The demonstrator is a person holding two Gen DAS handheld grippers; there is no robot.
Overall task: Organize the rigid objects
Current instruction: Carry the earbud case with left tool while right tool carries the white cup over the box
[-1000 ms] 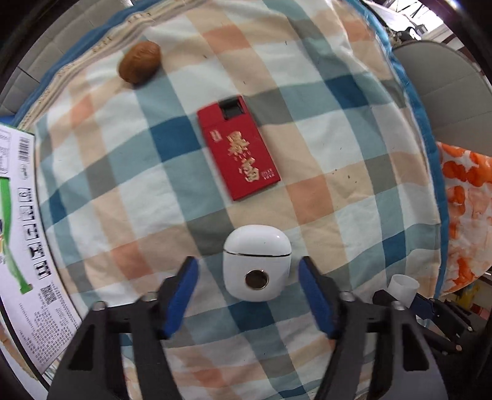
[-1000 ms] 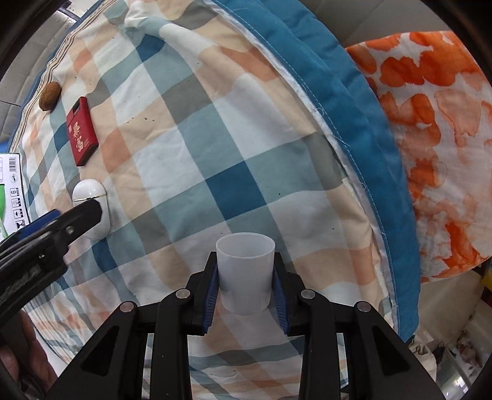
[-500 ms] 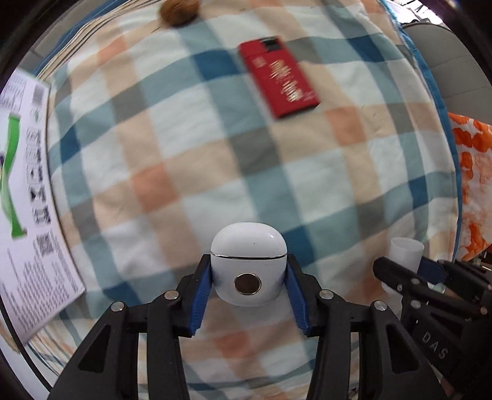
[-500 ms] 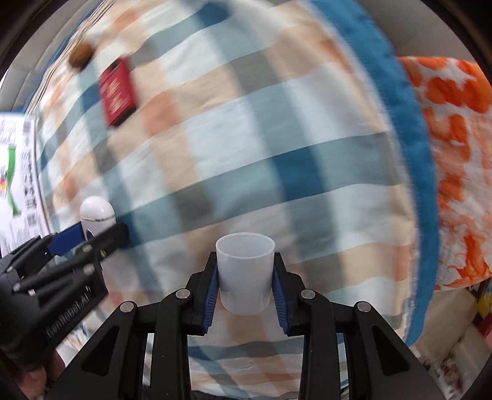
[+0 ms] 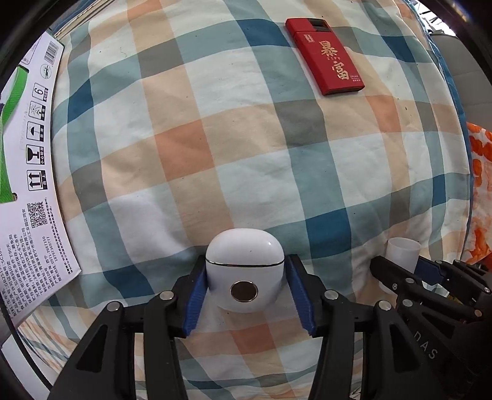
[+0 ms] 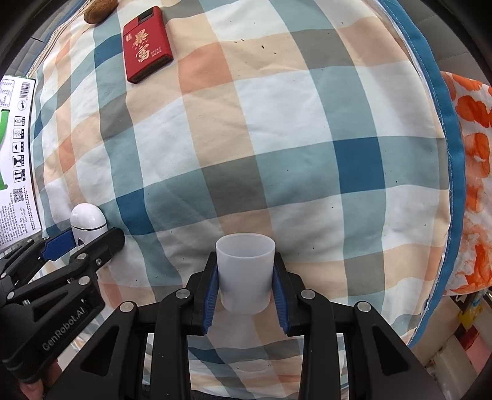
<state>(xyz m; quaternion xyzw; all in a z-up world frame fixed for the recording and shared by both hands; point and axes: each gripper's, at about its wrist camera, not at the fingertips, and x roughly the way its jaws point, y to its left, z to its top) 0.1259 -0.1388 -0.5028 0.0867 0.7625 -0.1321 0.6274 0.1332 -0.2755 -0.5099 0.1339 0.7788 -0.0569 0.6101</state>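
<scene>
A white earbud case [image 5: 244, 277] stands on the checked cloth [image 5: 246, 154] between the fingers of my left gripper [image 5: 246, 264]. Its jaws are opening: the blue pads sit beside the case, and a thin gap shows at the right pad. My right gripper [image 6: 245, 261] is shut on a small white plastic cup [image 6: 245, 270], held upright just above the cloth. In the left wrist view the cup [image 5: 402, 250] shows at lower right. In the right wrist view the case [image 6: 87, 221] and left gripper [image 6: 83, 240] show at lower left.
A red flat box [image 5: 326, 55] with gold characters lies at the far side of the cloth, and a brown nut-like object [image 6: 100, 12] lies beyond it. A printed white carton [image 5: 27, 184] borders the left. Orange-flowered fabric [image 6: 470, 184] lies past the cloth's blue hem on the right.
The left gripper shut on the earbud case and drew it away from the red box, then its pads loosened. The right gripper shifted the same way, still holding the cup.
</scene>
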